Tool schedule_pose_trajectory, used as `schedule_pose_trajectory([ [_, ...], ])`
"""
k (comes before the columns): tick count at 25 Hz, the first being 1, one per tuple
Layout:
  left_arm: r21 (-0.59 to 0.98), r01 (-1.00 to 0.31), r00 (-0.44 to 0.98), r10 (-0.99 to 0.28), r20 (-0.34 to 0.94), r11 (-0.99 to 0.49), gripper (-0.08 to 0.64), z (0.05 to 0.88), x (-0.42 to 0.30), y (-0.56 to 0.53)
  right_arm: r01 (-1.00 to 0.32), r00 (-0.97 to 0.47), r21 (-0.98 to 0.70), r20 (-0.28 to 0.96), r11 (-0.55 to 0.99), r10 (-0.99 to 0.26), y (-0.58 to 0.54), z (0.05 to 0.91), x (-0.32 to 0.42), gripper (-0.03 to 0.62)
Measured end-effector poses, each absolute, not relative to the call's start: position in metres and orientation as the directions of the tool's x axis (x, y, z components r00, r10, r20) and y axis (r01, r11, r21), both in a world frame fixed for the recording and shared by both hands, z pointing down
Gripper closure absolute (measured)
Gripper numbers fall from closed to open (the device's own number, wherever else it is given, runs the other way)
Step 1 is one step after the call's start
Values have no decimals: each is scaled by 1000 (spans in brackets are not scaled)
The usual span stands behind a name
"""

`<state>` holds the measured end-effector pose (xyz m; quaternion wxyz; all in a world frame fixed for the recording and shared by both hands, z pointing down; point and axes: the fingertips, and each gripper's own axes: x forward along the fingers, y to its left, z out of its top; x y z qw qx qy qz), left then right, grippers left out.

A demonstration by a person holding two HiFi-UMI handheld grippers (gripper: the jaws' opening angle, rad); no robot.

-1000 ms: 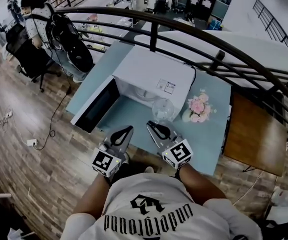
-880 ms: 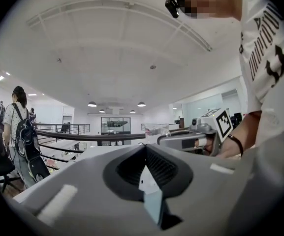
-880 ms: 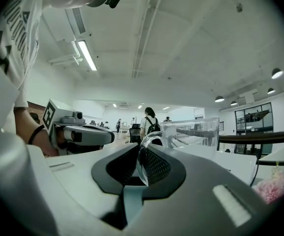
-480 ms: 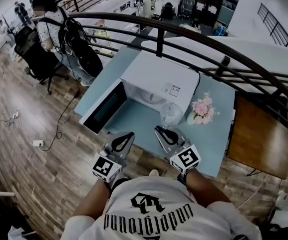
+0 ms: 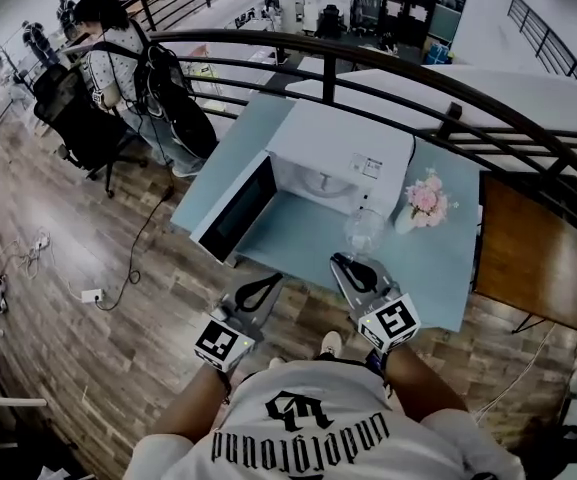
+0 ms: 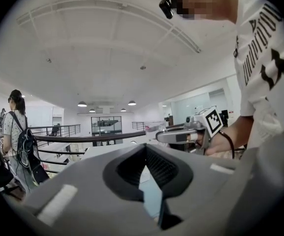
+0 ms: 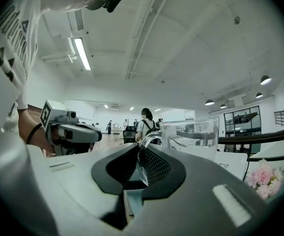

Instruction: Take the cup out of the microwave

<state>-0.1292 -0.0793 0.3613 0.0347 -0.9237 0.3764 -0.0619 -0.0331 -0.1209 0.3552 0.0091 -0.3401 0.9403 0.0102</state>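
Head view: both forearms extend forward, grippers level. The right gripper carries a clear glass cup upright over the blue table, outside the open microwave.

Left gripper view: the left gripper is empty, with its tips together.

Right gripper view: the jaws pinch the cup's handle. The mouth faces up and the handle points back toward the gripper.

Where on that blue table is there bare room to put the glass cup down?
Widest bare patch of table: in front of the microwave, between its open door and the cup. A smaller one: the near right corner, in front of the flowers. Crowded where microwave and flowers stand together.
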Motion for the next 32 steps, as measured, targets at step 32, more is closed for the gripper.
schedule_pose_trajectory([
  [32,-88,-657,749,-662,32,-748,511,367,-99,68,-671,-741,33,-41,741,-670,75,339,5,565],
])
